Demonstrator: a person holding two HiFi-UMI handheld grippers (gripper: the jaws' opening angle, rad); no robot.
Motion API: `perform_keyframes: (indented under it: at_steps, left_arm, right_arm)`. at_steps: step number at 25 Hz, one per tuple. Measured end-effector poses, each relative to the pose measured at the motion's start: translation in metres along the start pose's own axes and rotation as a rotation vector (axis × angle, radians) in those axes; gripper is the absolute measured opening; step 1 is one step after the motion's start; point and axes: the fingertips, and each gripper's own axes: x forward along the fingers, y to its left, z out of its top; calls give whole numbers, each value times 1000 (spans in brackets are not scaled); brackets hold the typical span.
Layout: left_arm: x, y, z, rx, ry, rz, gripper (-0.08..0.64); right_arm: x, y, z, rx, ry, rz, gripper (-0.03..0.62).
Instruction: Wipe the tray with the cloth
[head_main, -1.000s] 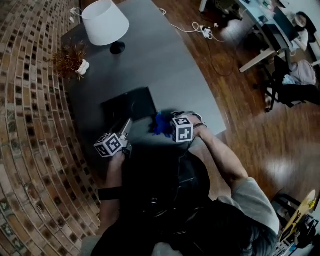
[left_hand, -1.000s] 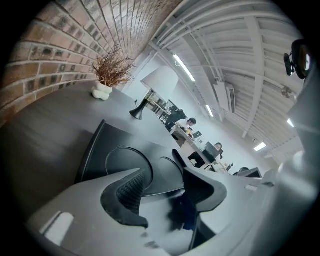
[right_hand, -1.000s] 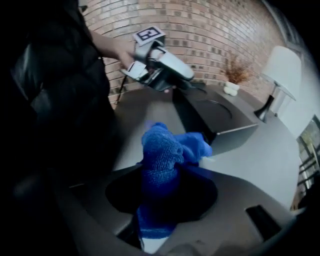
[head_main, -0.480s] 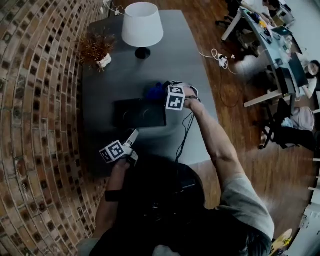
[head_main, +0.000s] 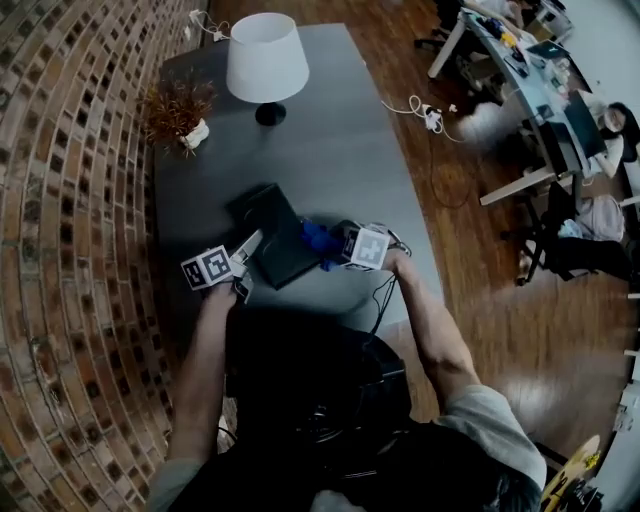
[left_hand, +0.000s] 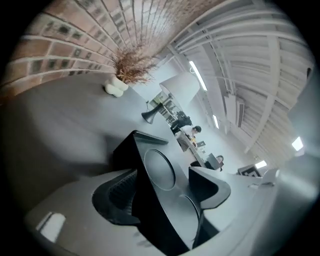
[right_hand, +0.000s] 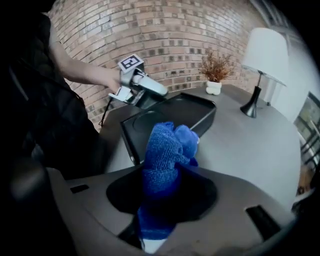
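A: At the near-left edge of the tray (head_main: 275, 240): left gripper (left_hand: 162, 182), jaws opening, tray rim between them, one ribbed pad showing bare beside it.
B: So not clamped?
A: Doesn't look pressed. Tray's black with two round recesses. It sits on the grey table (head_main: 330, 150), turned askew to the table edge.
B: Right side?
A: Right gripper (right_hand: 165, 192), just off the tray's near-right edge, pinched tight on the blue cloth (right_hand: 167, 150). Cloth sticks up bunched from the jaws, beside the tray. Can't tell if it touches.
B: Beyond the tray?
A: White-shaded lamp (head_main: 265, 60) on a black base, well apart. Left of that, a dried plant (head_main: 178, 105) in a small white pot, by the brick wall (head_main: 70, 200). Far right of the tray, off the table: wood floor (head_main: 500, 270), office desks (head_main: 520, 60).
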Motion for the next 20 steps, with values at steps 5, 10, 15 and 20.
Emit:
perform_keyframes:
  at_steps: [5,10,15,20]
  left_arm:
    - [30,-13,5,91,76,-35,313]
    - [-10,-42,-9,155,63,-40,285]
    - [-47,-67,-85,289,189,-8,284]
    - [-42,-77,-108,264,188,-22,284]
  right_arm:
    - [11,45,-11,199,-120,-129,146]
    - [-21,-8,-34,325,-149,-284,147]
    - [-36,-113,2,154,-96,-432,148]
    - [8,-120,15,-71,58,-283,149]
